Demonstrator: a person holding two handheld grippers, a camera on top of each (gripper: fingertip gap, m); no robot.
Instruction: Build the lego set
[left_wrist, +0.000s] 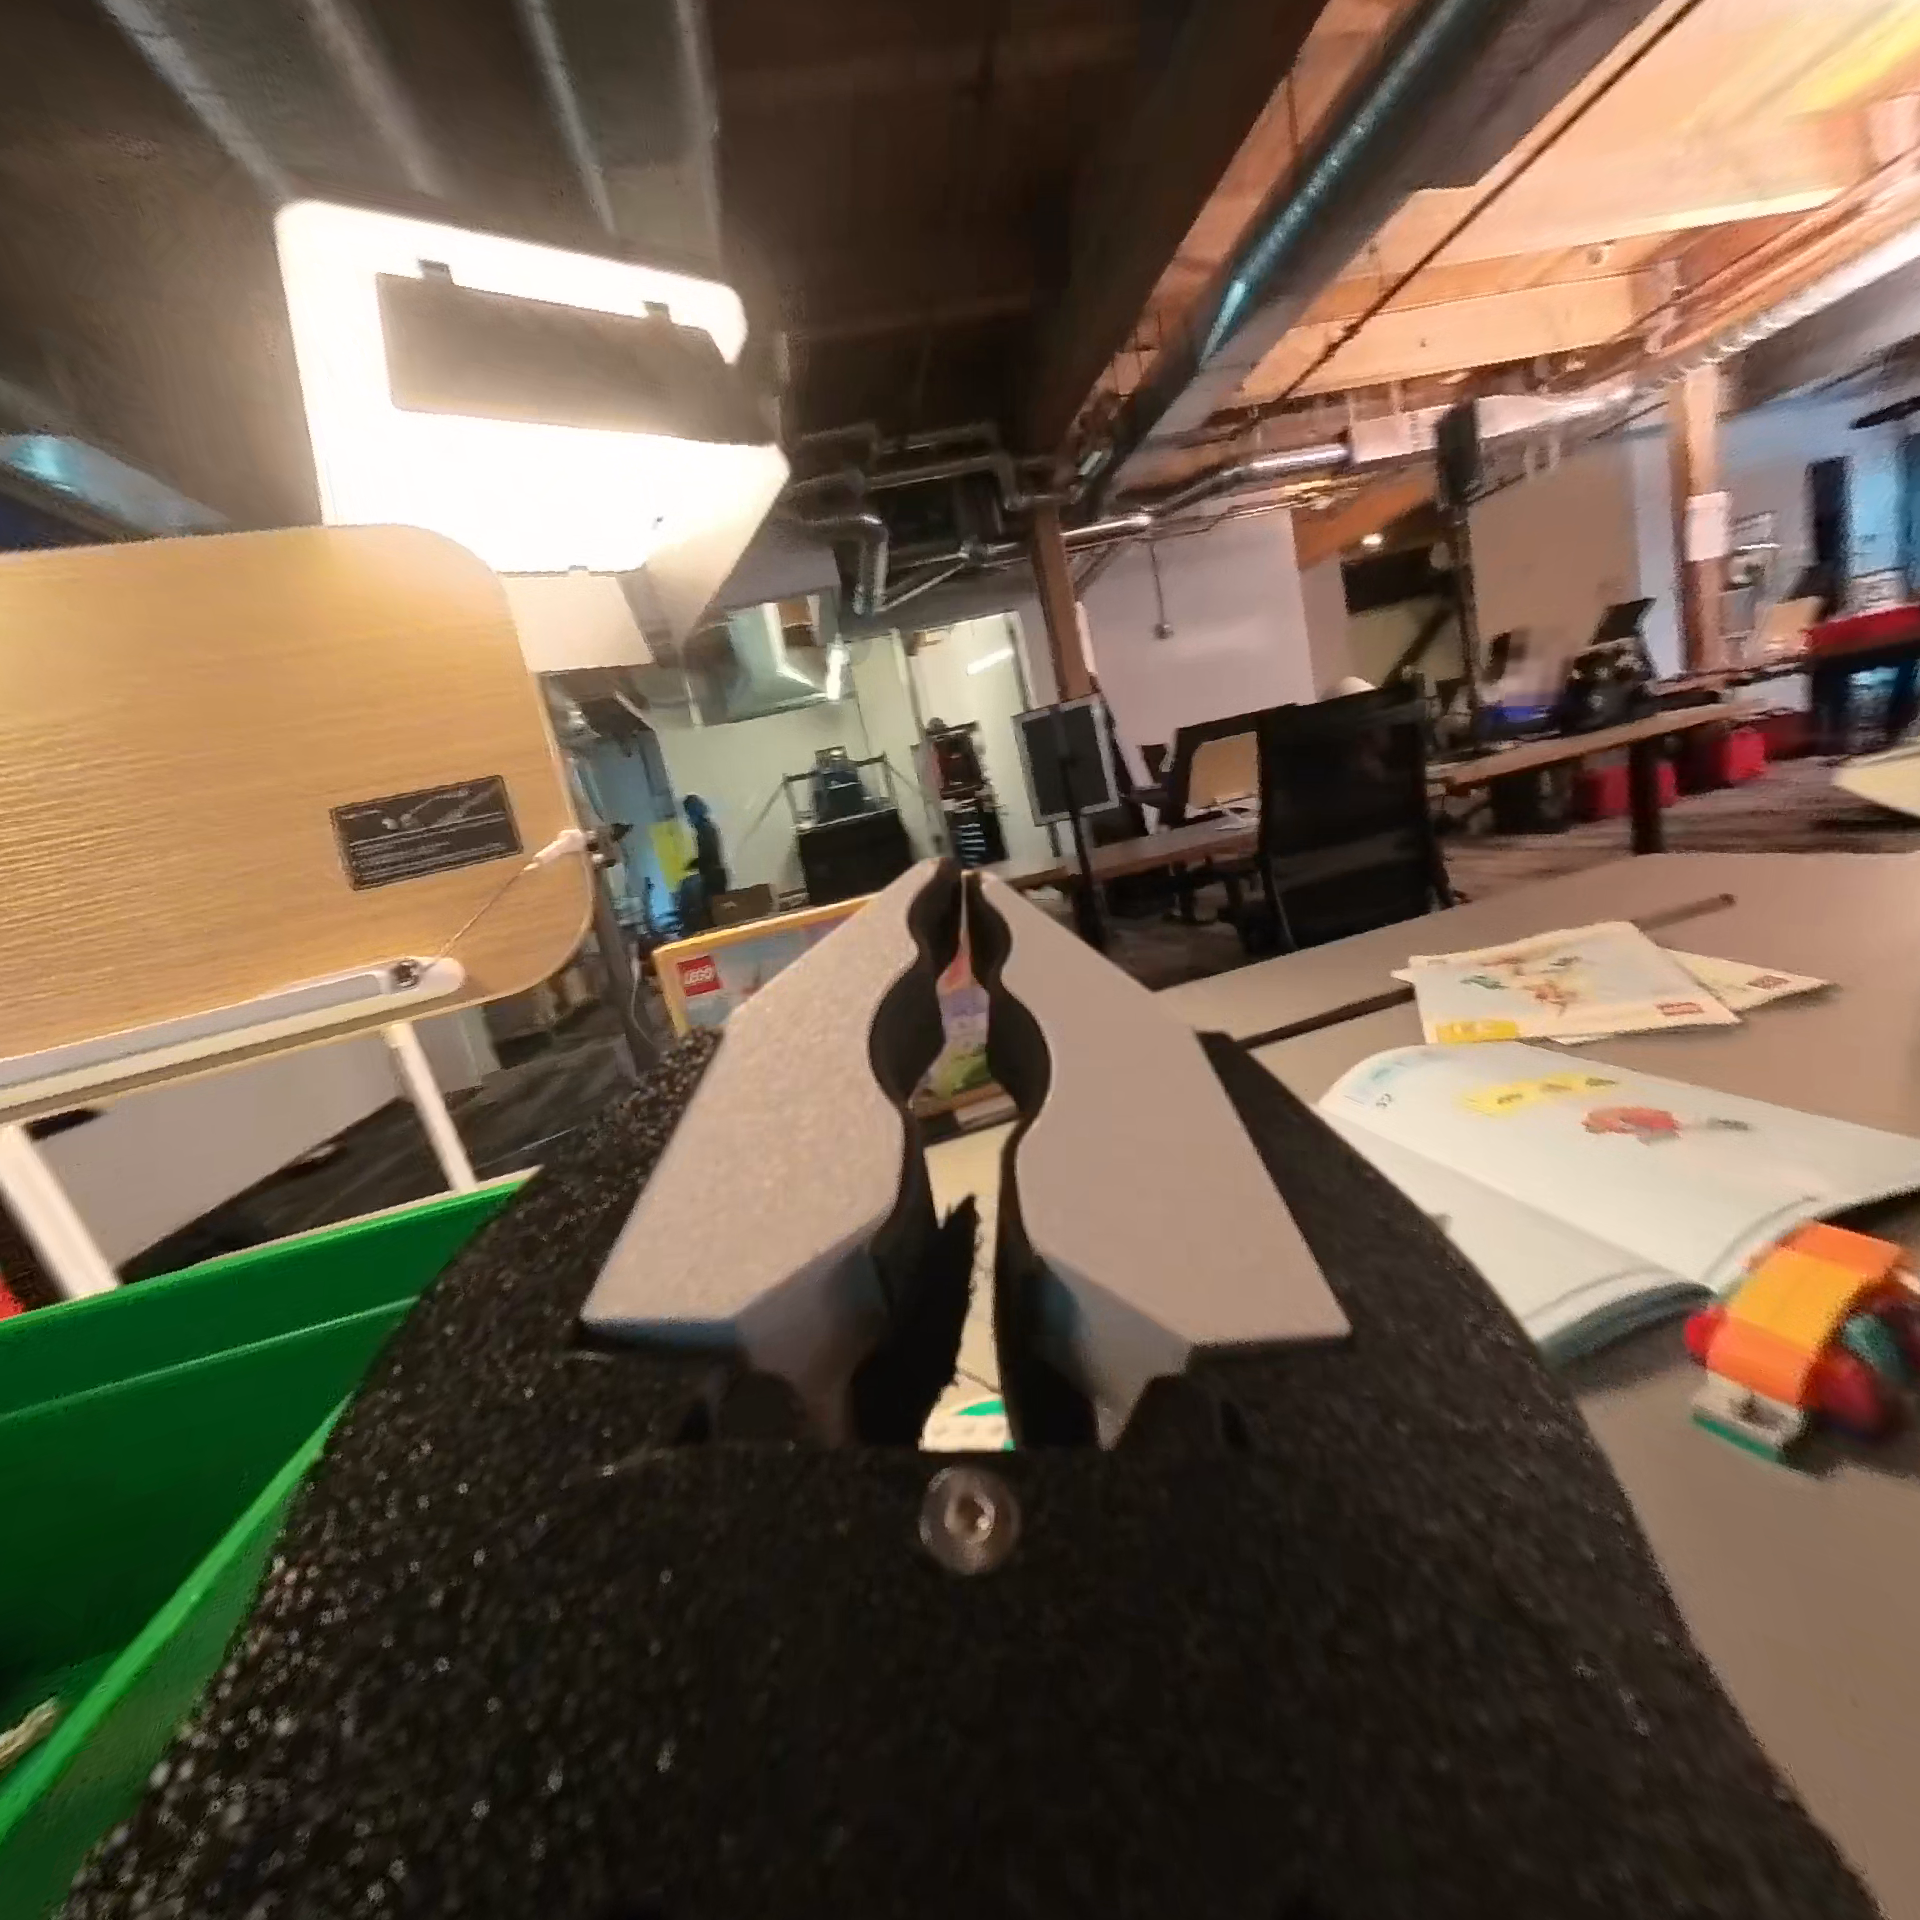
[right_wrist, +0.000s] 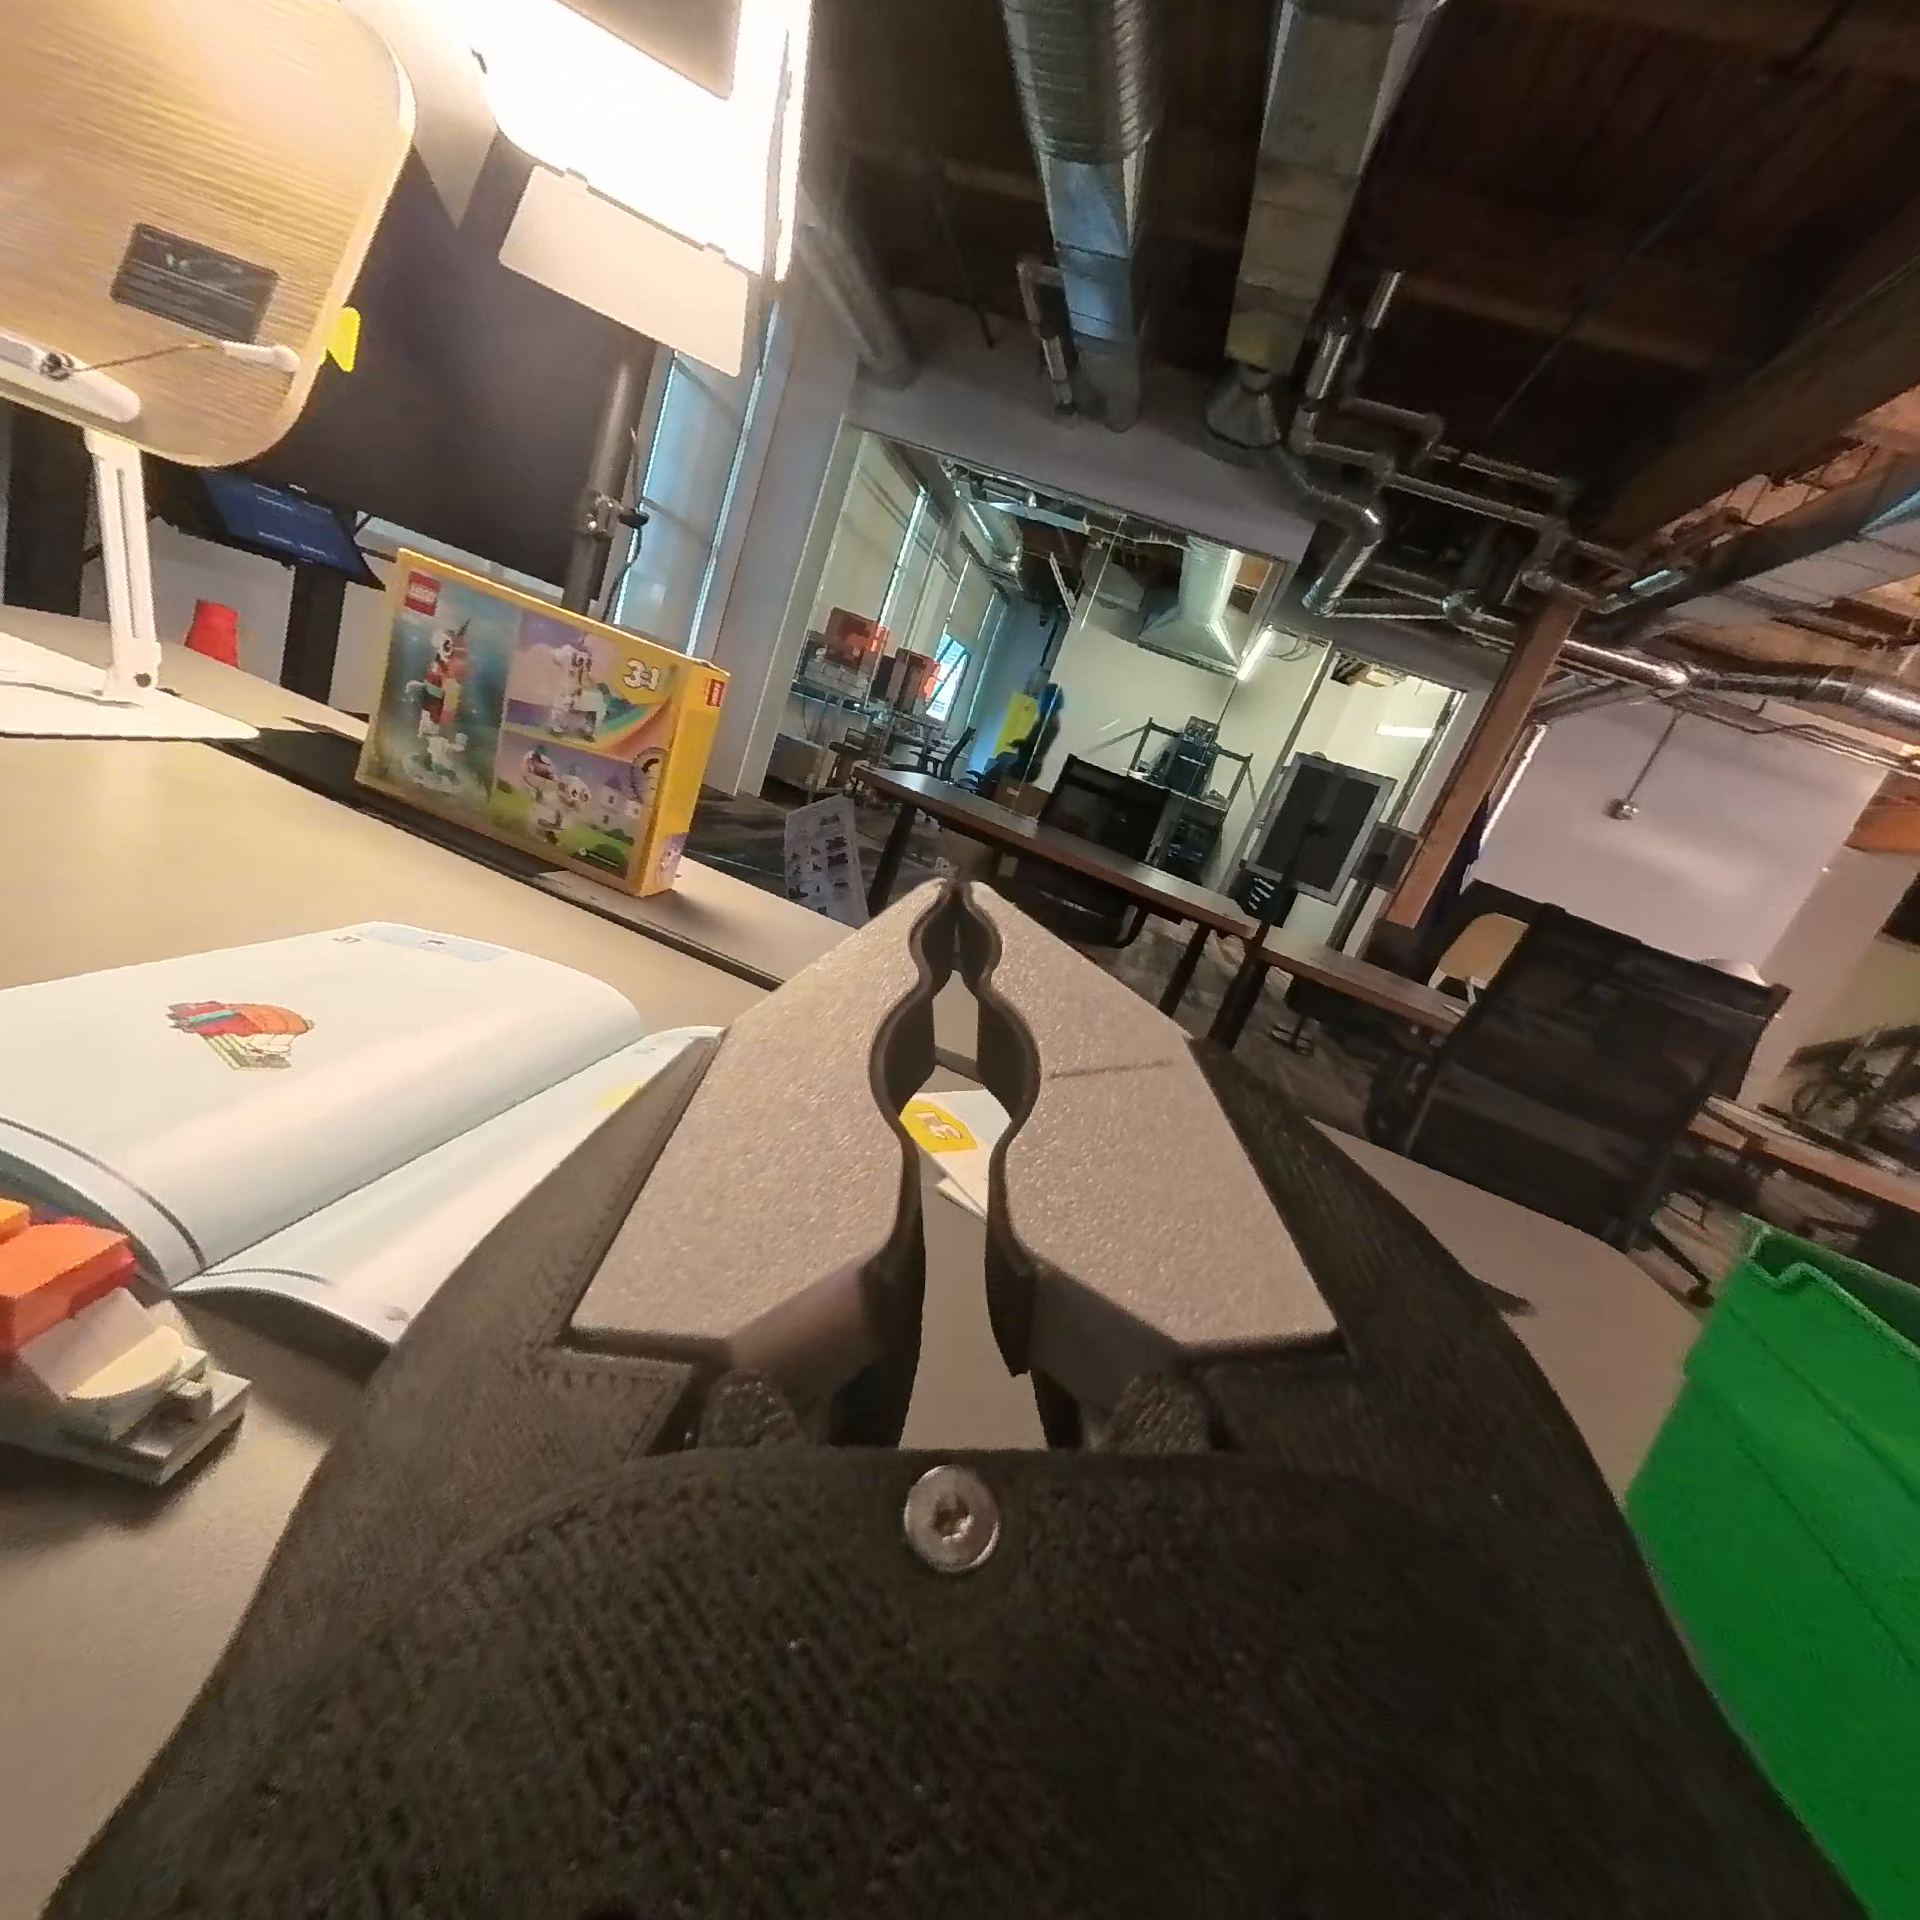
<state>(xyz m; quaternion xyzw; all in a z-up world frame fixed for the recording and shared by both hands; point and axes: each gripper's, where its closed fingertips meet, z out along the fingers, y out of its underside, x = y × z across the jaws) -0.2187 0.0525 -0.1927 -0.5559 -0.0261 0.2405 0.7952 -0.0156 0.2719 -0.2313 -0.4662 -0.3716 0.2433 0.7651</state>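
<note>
Lego model (left_wrist: 1803, 1340), orange, red and white, sits half-built; both claws clenched empty.

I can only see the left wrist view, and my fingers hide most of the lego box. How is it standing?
Observer: In the right wrist view the lego box stands upright on the table, beyond the open booklet.
Operator: Is the right gripper holding anything?
Observer: No. The right gripper is shut, with nothing between its tips.
Operator: What is on its outer side?
Observer: A green bin sits to its right.
</note>
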